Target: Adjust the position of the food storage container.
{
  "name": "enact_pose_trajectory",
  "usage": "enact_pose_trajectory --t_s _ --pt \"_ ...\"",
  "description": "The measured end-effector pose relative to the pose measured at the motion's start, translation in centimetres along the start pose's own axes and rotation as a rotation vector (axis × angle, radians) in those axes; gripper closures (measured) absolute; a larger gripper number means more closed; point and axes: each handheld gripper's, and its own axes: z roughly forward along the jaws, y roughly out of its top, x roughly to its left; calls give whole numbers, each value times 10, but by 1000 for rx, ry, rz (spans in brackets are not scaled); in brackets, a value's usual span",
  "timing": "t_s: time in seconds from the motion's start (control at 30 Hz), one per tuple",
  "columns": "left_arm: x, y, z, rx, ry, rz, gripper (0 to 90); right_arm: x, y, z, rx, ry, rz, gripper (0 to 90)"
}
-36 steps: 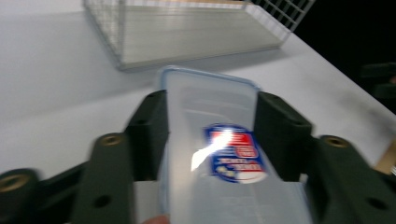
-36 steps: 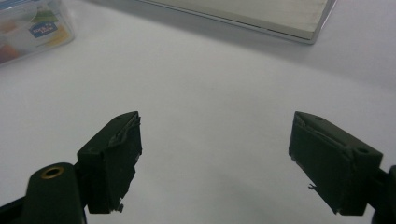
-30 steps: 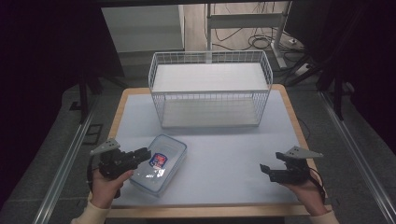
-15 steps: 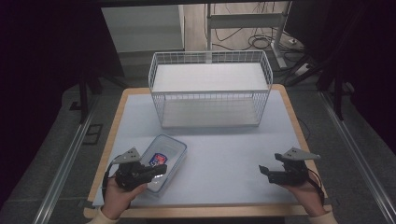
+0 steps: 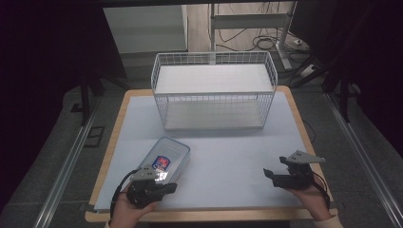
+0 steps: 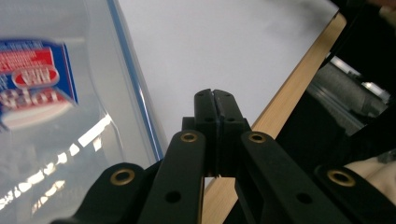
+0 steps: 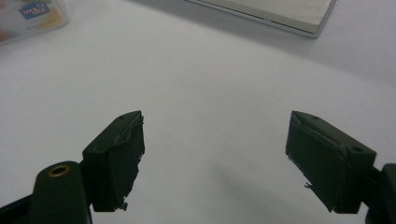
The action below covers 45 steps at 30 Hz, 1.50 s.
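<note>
Table [image 5: 290,114]: wooden rim, pale blue-white top. Broad bare stretch across the middle and front, between my two hands; its front and side edges lie close to both.

Wire basket [image 5: 214,90]: white, two-tiered, at the back of the table, well apart from both my tongs. No writing on it.

Clear plastic container [image 5: 166,159]: lidded, blue seal line along the lid's edge, lying front left at a slant. Red-and-blue label on the lid; the print is blurred in my left gripper view and too small in the right gripper view [image 7: 32,14], so I cannot read it.

My left gripper [image 5: 168,186]: at the container's near corner, just beside it. Its jaws have just been closing and now meet with nothing between them; the container's edge [image 6: 135,84] passes to their left.

My right gripper [image 5: 267,173]: front right, jaws standing wide apart over bare table, nothing between them, well apart from the container.
</note>
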Motion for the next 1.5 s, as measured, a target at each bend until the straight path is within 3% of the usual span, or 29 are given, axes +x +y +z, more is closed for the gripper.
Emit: enact_pose_trajectory --t_s 0.07,0.17,0.27,0.37,0.63,0.7,0.83,0.97,1.07,1.27,1.43,1.5 --pt "0 -1 0 6 3 0 895 0 0 0 0 0 -1 193" --pt "-3 -8 3 51 43 21 895 0 -1 2 16 -1 0 193" --pt "-3 -11 3 60 47 15 895 -1 -1 3 25 -3 0 193" --pt "-1 -13 3 57 31 8 896 0 -1 3 25 -4 0 193" --pt "1 -15 -4 47 41 2 896 -1 -2 3 28 -6 0 193" --pt "3 -17 -6 43 23 -13 896 -1 -2 3 30 -7 -1 193" --pt "-1 -17 -5 52 57 9 896 -1 -2 4 31 -8 -1 193" --pt "0 -17 -6 52 44 3 896 0 -2 4 33 -10 -2 193" --pt "-2 -16 -6 65 65 28 896 -1 -2 3 33 -9 1 193" --pt "2 -17 -7 64 35 14 897 -1 -2 4 40 -10 2 193" --pt "3 -19 -10 66 41 11 897 -2 -2 3 41 -14 3 193" --pt "3 -19 -12 72 61 26 897 -2 -2 3 42 -14 5 193"
